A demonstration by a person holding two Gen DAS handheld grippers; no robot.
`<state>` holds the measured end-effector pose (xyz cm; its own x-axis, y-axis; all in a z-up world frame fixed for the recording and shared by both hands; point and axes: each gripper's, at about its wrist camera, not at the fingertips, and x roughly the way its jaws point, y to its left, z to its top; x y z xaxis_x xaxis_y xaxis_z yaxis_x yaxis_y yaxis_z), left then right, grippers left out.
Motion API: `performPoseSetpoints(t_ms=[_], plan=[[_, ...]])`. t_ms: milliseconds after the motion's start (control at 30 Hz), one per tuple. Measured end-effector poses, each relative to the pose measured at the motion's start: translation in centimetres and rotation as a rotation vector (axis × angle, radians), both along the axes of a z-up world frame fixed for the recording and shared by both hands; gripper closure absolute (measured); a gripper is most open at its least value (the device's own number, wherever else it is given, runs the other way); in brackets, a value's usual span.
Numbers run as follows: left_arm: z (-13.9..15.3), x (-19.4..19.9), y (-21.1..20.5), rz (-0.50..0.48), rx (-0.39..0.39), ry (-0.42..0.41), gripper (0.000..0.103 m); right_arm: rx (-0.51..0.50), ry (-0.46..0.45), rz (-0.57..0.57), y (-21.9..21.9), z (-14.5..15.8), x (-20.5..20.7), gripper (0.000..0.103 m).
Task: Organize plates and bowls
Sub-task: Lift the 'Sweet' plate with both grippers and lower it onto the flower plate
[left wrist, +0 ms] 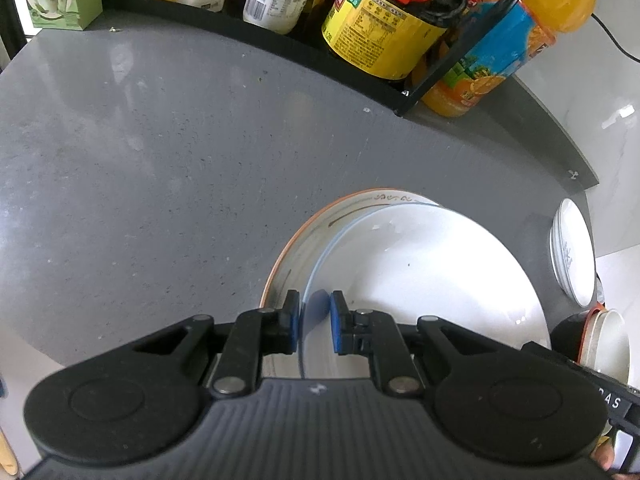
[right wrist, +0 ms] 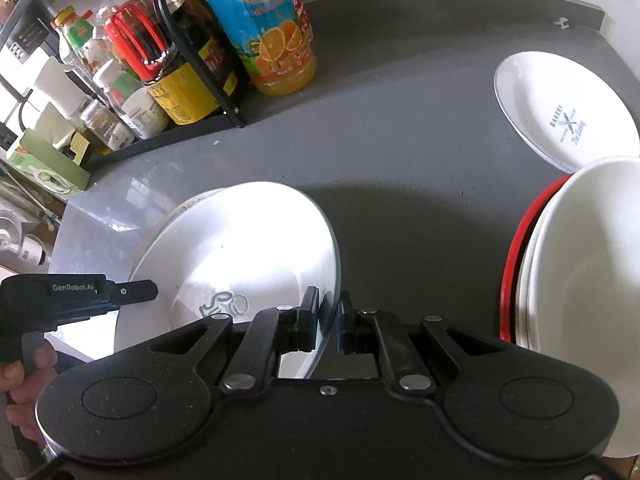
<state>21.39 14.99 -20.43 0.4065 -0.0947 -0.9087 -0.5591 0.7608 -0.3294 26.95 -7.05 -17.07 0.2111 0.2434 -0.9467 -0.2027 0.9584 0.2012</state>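
Observation:
A white plate (left wrist: 420,280) with a thin blue rim lies on an orange-rimmed patterned plate (left wrist: 296,248) on the grey counter. My left gripper (left wrist: 316,320) straddles the white plate's near rim. Its left pad is by the rim, and a gap remains on the right, so it is open. In the right wrist view the white plate (right wrist: 248,248) sits left of centre, over the lower plate's edge (right wrist: 180,210). My right gripper (right wrist: 329,320) is shut on its right rim. One of the left gripper's fingers (right wrist: 136,291) reaches over the plate's left side.
A stack of white bowls in a red-rimmed one (right wrist: 580,280) stands at the right, with a printed white plate (right wrist: 560,112) behind it. A black rack of bottles (right wrist: 192,80) and an orange juice bottle (right wrist: 276,40) line the back. The counter edge (left wrist: 580,176) runs at the right.

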Motion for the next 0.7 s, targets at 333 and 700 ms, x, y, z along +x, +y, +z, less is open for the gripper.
performPoseSetpoints(t_ms=[333,700], plan=[[-0.4,0.9,-0.1,0.006,-0.007,0.034,0.086,-0.033,-0.052,-0.037,0.1,-0.4,-0.4,0.093],[3.1,1.4,0.6,-0.001,0.056,0.023,0.076,-0.046,-0.066,-0.026,0.5,-0.8,-0.2,0.092]])
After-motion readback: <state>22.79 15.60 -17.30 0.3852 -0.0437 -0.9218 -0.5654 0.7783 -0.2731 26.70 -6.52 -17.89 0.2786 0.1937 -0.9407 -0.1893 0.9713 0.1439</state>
